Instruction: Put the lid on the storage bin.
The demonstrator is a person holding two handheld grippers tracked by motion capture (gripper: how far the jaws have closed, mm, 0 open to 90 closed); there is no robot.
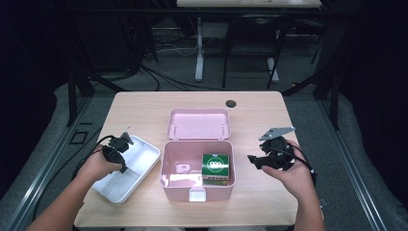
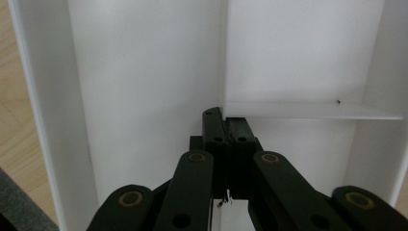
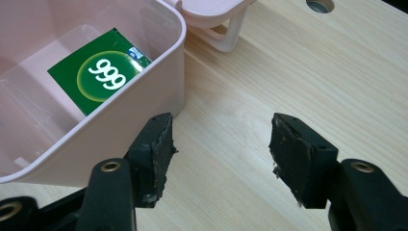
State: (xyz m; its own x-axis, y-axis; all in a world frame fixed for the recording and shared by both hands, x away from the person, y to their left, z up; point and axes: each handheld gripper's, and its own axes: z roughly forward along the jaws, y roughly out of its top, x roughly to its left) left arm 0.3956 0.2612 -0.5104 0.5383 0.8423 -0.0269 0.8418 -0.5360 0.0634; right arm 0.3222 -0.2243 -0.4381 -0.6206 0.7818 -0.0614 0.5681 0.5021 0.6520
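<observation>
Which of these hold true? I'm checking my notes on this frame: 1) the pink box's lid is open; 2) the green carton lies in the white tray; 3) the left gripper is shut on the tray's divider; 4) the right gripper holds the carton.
1) True: the pink box has its lid folded back.
2) False: the green carton sits inside the pink box.
3) True: the left gripper pinches the divider of the white tray.
4) False: the right gripper is open, empty, above the table.

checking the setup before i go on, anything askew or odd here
The white tray sits askew at the table's left edge, a corner overhanging. The right gripper's fingers have ragged, chipped pads.
</observation>
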